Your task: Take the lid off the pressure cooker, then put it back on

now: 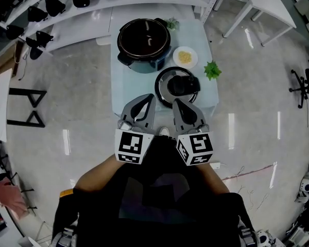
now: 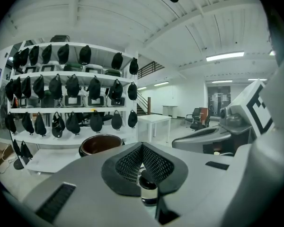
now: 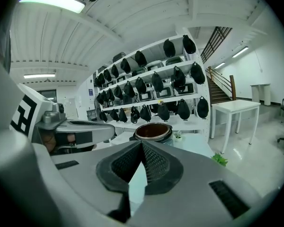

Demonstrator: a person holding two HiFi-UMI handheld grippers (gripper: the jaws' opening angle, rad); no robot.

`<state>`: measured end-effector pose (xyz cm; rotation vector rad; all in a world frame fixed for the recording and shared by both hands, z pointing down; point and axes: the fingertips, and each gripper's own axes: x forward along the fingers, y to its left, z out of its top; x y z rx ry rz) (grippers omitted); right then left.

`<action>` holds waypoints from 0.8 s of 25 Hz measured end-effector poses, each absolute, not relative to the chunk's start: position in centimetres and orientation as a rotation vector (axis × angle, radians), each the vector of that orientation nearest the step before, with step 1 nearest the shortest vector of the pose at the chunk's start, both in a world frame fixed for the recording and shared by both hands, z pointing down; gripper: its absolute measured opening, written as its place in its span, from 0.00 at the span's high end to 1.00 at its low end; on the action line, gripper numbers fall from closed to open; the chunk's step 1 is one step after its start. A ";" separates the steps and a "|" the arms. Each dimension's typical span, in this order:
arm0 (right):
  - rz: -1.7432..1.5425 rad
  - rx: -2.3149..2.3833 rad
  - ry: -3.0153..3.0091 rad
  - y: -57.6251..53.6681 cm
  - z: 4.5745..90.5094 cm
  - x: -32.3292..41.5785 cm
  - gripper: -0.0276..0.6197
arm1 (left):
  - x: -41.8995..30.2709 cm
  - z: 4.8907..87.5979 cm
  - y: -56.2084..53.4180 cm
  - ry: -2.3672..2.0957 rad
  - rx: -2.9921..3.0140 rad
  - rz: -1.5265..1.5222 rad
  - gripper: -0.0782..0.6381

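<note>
Your right tool, jaws together and empty like the left tool, points at the lid just ahead.

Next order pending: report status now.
Left tool, right tool shut, short of lid. Lid off, lying on table before open cooker. Plate beside, path clear.

Left gripper and right gripper are held side by side over the near edge of the table. Both are pointed slightly downward with jaws closed, empty.
</note>
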<state>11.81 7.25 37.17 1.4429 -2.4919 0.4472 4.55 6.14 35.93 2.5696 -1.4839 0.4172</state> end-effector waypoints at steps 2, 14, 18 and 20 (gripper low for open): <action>0.461 1.464 -2.469 7.4 37.5 11.5 0.93 | 4.1 36.1 6.2 -1.468 2.576 0.413 0.88; 0.465 1.536 -2.392 7.5 37.8 10.4 0.93 | 2.6 36.4 5.9 -1.394 2.614 0.396 0.88; 0.460 1.541 -2.384 7.5 37.9 10.2 0.93 | 2.3 36.4 5.8 -1.390 2.618 0.394 0.88; 0.459 1.543 -2.379 7.5 37.9 10.1 0.93 | 2.2 36.4 5.9 -1.389 2.619 0.394 0.88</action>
